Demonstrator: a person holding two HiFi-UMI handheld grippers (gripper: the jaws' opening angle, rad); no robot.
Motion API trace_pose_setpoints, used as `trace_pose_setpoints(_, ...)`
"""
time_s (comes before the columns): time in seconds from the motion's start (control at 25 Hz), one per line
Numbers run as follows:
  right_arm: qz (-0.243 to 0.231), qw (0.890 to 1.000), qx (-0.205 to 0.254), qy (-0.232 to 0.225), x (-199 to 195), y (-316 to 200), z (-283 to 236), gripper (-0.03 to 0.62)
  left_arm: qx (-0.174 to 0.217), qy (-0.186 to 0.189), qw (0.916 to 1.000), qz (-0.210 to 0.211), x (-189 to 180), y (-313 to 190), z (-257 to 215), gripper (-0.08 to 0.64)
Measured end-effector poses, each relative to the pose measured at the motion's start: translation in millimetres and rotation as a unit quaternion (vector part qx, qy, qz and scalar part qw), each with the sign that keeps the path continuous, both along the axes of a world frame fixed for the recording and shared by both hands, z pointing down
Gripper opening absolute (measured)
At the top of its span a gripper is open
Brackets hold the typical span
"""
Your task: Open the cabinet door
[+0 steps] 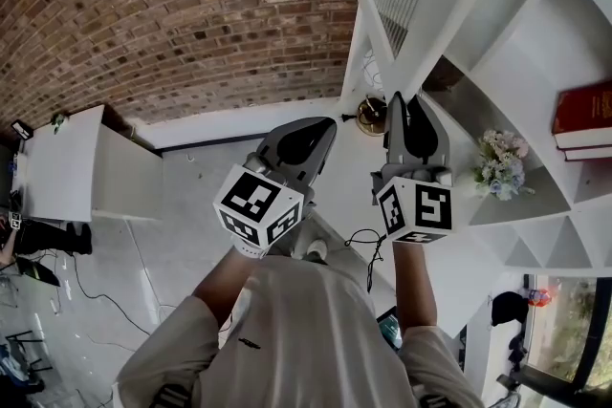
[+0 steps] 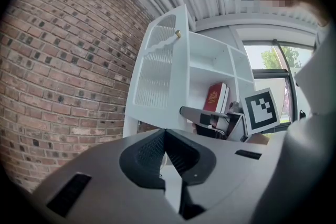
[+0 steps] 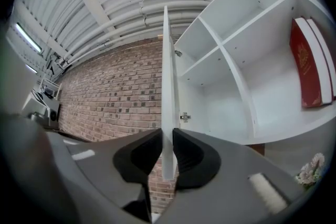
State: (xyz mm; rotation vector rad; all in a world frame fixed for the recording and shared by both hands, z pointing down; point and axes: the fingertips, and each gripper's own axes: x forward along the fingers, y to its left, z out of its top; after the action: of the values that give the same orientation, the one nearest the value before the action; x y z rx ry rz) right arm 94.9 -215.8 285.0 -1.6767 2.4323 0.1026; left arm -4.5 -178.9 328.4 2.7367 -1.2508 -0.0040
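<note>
Jaws of my right gripper clamp the edge of the cabinet door (left gripper jaws are together, empty). The door's partly open, so next I'd swing it wider.

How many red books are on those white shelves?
1. The red book stands in an open shelf compartment to the right of the open door, in the shelf above the flowers. Compartments out of view may hold more.
</note>
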Motion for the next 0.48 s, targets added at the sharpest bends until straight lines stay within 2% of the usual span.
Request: trace_pose_setpoints(0.48,-0.046,0.999,0.008,0.012,-37,7,0,0.081,0.006,0.003,0.9999,-0.015,-14,-5,-6,0.009)
